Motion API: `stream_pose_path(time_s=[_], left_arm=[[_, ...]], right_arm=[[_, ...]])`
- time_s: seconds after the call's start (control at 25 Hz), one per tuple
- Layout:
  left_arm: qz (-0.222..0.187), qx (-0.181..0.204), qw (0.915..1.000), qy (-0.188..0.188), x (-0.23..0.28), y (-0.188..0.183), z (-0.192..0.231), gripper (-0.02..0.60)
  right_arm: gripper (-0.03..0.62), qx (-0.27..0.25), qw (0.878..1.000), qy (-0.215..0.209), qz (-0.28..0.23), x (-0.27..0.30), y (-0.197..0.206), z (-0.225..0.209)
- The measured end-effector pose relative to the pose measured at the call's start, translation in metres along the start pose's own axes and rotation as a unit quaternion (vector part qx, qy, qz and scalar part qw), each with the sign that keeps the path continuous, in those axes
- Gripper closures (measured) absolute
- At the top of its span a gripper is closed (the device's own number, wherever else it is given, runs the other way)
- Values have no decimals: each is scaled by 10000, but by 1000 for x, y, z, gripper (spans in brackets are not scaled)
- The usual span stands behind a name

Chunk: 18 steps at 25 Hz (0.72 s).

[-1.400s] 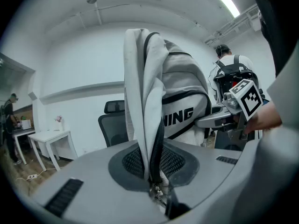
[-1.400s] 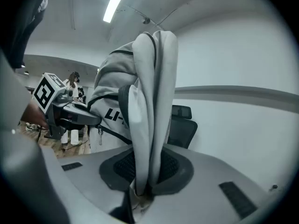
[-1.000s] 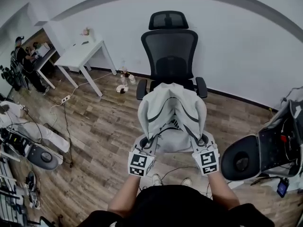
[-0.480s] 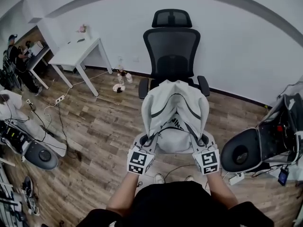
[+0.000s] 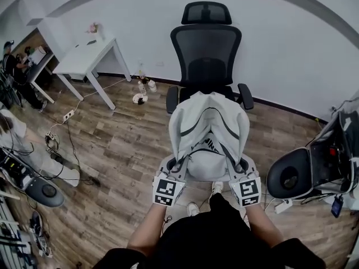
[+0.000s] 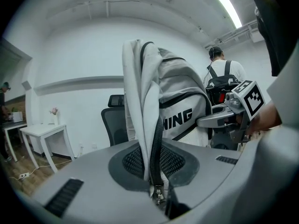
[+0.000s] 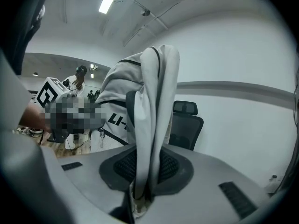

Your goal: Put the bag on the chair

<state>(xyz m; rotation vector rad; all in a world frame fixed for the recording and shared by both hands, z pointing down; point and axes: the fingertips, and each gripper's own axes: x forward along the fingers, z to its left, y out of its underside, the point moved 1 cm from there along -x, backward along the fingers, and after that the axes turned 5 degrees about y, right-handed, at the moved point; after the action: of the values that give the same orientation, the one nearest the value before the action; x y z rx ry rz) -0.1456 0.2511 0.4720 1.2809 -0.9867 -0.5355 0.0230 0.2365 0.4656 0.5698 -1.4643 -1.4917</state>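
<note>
The grey bag point(image 5: 208, 133) hangs in the air just in front of the chair point(image 5: 206, 55), not on its seat. The left tool point(image 5: 170, 170) is clamped narrow on the bag's zipped edge. The right tool point(image 5: 243, 168) pinches the opposite edge, both on the side away from the chair.

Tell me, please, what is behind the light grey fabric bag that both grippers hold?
A black mesh office chair stands behind the grey bag. Its backrest, headrest and armrests show; the bag covers its seat.
</note>
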Motion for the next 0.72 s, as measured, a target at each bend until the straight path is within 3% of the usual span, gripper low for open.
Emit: stream_pose_path(time_s=[0.72], left_arm=[[187, -202, 9996, -41, 119, -27, 53, 528]], right_arm=[[517, 63, 9997, -228, 21, 113, -2, -82]])
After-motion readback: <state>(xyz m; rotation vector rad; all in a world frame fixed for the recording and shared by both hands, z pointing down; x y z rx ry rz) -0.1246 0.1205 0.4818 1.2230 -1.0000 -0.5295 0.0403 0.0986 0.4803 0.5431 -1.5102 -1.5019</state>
